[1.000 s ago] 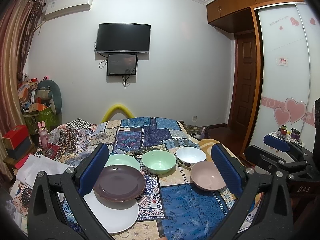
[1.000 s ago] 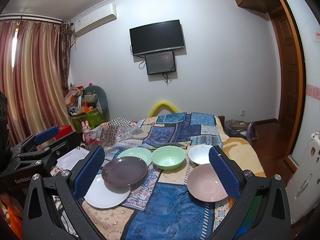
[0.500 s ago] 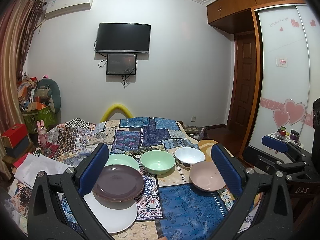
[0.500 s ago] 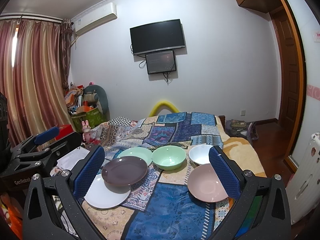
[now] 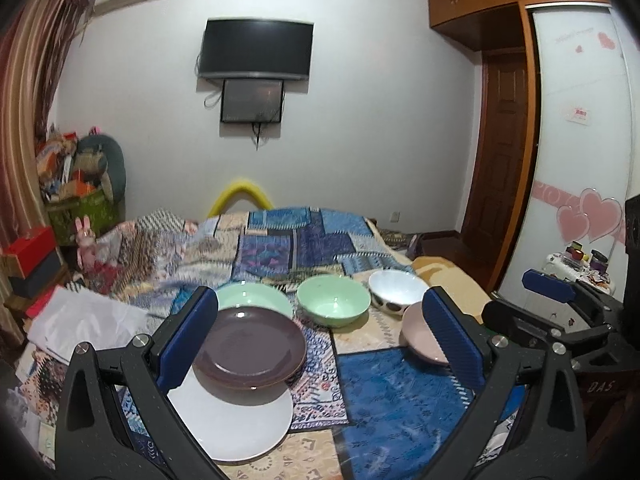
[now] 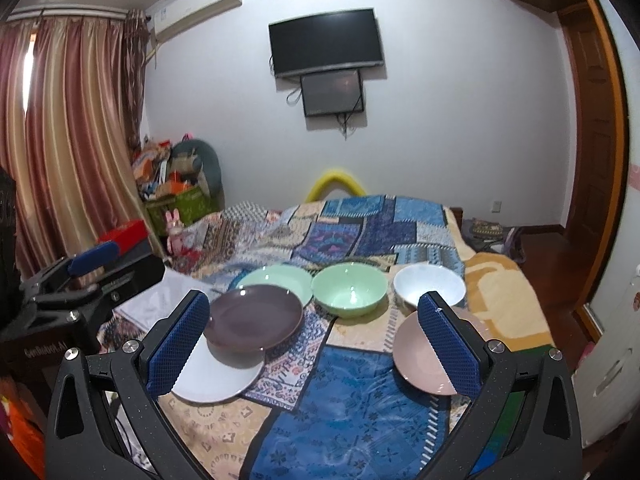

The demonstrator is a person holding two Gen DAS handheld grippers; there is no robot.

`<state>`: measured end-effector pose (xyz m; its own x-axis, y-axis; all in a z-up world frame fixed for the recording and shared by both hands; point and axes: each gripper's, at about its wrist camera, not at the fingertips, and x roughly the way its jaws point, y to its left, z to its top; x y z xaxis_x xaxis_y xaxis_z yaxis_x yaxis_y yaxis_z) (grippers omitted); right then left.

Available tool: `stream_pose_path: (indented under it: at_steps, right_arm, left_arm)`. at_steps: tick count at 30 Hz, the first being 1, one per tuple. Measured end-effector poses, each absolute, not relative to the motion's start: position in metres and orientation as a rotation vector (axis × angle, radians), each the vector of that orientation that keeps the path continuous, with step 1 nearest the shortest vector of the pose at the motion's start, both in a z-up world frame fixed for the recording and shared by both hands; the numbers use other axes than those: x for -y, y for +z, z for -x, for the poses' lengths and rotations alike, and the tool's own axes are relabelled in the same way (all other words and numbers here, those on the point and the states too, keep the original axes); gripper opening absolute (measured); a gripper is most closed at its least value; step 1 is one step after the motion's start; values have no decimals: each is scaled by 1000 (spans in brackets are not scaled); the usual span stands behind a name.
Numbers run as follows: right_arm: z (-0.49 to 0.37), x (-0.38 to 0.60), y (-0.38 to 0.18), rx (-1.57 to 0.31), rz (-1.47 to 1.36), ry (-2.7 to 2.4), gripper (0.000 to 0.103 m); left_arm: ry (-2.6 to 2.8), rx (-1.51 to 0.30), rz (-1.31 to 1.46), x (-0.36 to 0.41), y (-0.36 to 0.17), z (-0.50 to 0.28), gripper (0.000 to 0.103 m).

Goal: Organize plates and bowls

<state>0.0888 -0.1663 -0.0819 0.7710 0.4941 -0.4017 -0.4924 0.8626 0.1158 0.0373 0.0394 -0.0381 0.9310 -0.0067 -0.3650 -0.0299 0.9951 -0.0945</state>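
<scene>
Your left claw (image 5: 320,336) is spread wide, empty, above the bed (image 5: 400,392); right claw (image 6: 316,336) likewise. Brown plate (image 5: 250,346) sits just inside the left claw's left finger, overlapping the white plate (image 5: 236,424). Pink plate (image 6: 420,356), right of brown, is nearer your right claw.

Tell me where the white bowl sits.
The white bowl sits on the quilt at the far right of the dishes, beside the green bowl and just behind the pink plate.

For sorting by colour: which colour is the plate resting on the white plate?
Dark purple-brown plate; right wrist view.
</scene>
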Motion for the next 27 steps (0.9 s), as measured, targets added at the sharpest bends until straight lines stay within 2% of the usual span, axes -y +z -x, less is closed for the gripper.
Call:
stream_pose_path:
  at_steps: [7,11,16,24,27]
  right_arm:
    - [-119,147,-106,-544,-6,555,103]
    - [-134,130,-118,-585,-1,565,103]
    - [-157,103,-138,-640,33,576,102]
    - [-196,71,-170,-756,56,588,85]
    - [-209,59,-183,-801,66,592,85]
  left_arm:
    - [35,-487,200,-91,-71,-68,103]
    - [108,-540,210,-120,-95,-87,94]
    - [158,-614,239,-156,-124,-113,93]
    - [187,-701,144,-188,-165,-154,93]
    - [201,-715,133,-199,-179,-165,92]
